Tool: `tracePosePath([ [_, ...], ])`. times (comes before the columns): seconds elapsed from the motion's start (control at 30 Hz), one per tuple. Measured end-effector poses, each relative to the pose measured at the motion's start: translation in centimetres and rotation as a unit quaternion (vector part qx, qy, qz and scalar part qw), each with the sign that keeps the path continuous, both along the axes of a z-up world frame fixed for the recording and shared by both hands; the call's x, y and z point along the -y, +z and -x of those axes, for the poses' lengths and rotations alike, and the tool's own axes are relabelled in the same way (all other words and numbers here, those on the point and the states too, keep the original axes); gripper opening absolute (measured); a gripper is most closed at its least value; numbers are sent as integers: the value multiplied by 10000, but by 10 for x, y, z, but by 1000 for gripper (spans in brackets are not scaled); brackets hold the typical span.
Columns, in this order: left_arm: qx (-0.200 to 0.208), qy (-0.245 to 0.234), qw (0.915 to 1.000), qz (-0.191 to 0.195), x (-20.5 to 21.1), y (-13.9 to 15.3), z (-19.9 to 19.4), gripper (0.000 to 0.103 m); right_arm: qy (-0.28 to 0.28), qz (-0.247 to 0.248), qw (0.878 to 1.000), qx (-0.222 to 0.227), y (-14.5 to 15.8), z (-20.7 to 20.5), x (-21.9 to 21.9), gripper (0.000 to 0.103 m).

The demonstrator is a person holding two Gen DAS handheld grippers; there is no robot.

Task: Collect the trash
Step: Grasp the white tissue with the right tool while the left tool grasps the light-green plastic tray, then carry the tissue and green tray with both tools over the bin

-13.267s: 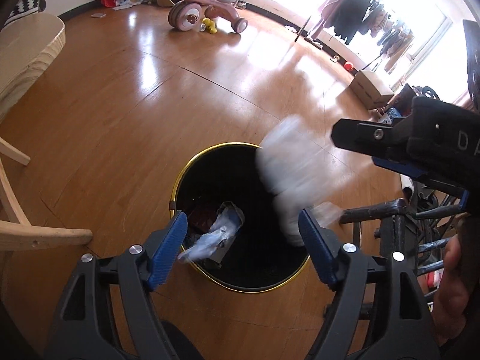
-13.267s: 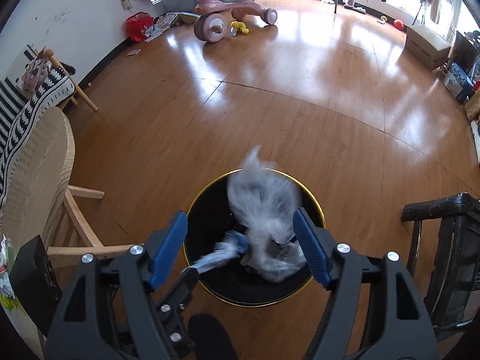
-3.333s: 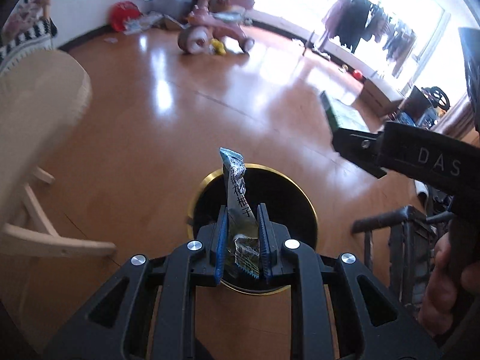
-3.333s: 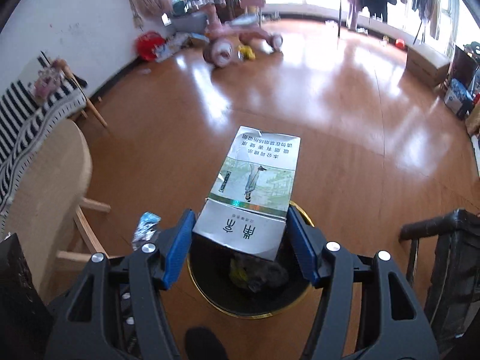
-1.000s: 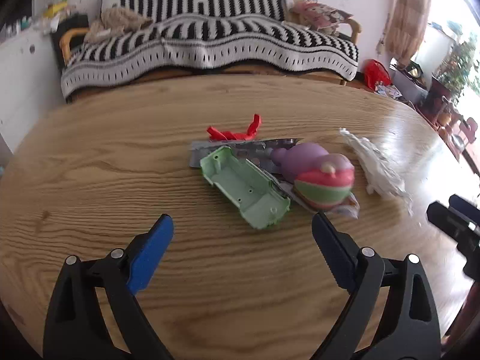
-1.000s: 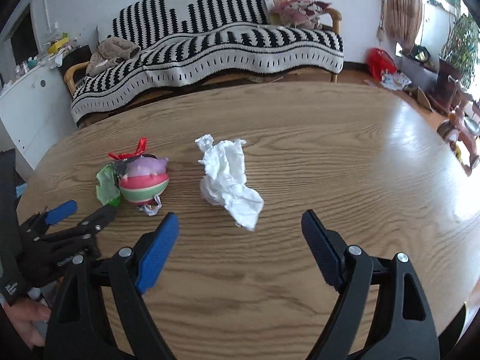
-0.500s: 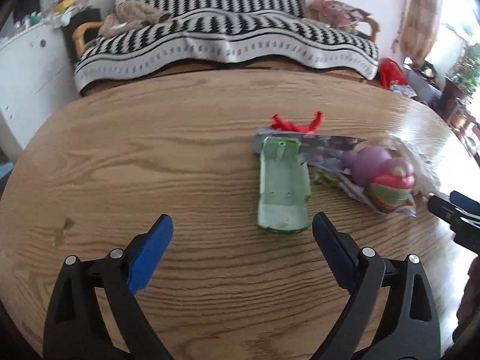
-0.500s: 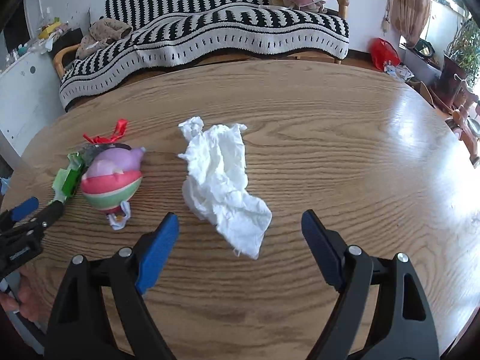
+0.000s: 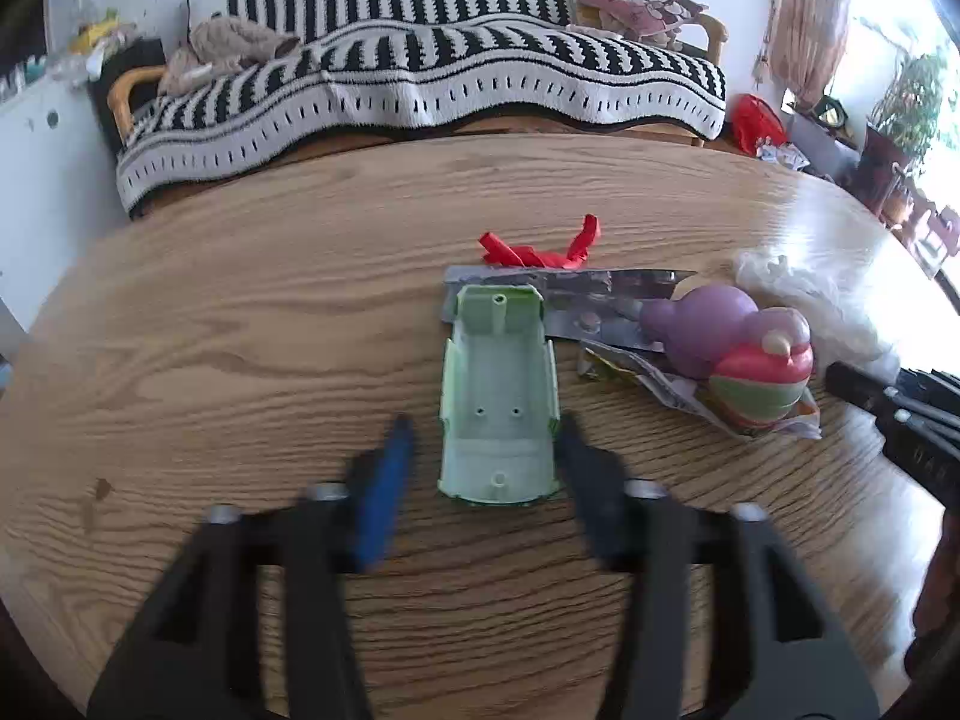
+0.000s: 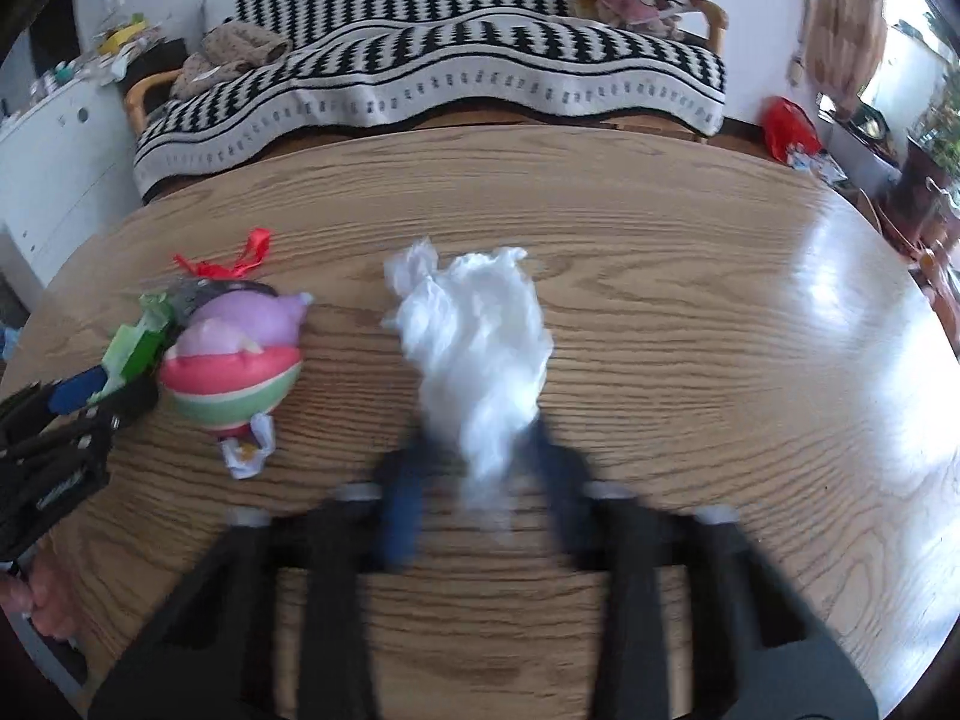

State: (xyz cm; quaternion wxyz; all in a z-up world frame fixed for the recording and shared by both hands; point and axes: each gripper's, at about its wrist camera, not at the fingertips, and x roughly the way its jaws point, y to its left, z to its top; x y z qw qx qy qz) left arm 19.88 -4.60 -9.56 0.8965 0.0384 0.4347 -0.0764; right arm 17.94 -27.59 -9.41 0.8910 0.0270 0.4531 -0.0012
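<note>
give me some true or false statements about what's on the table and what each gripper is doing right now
1. The left gripper has the green plastic shell between its fingers. True; its jaws have just been closing.
2. The right gripper is closing around a red ribbon. False: it has just been closing around the white tissue; the red ribbon lies far off by the toy.
3. The purple and striped toy sits between the green shell and the tissue. True.
4. The table is glass. False: wood grain.
5. The green shell lies open side up. True.
</note>
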Motion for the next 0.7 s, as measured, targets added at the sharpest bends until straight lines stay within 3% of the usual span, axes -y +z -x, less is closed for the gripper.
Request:
tracePosePath([
  [0.1,-56,48,9999,116,-3,2,1,33,31,-144,9999,-9,2,2,-1,12],
  [0.47,98,88,9999,35,-1,15,10,33,-29,-255,9995,179,23,18,11,11],
  [0.7,325,-2,9993,191,16,37,19,33,-276,-322,9983,387,48,47,47,11],
])
